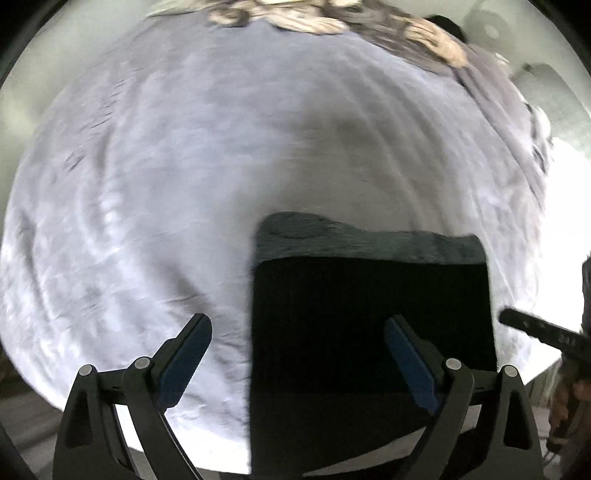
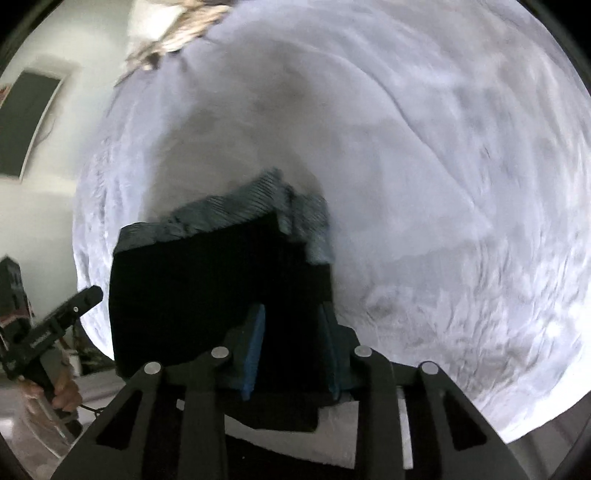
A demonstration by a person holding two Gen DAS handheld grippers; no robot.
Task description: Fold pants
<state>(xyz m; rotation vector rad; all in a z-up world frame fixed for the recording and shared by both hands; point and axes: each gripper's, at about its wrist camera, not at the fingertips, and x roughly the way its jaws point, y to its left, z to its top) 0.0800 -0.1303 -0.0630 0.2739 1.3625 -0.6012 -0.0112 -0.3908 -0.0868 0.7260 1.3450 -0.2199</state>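
We are looking at the pants (image 1: pixel 369 325) lying folded into a compact dark block on the bed (image 1: pixel 147 184) — apparently finished. Left gripper (image 1: pixel 297 363) is hanging with jaws wide, empty; right gripper (image 2: pixel 291 350) is sitting narrowed, gripping nothing — as far as the blur shows.

wide bare bedsheet (image 1: pixel 166 184) all round folded pants (image 1: pixel 369 325), rumpled blanket (image 1: pixel 332 18) blocking far edge

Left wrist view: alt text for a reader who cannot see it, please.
Folded black pants lie on a pale grey bedsheet, below the wide-open left gripper, which holds nothing. The right gripper pokes in at the right edge.
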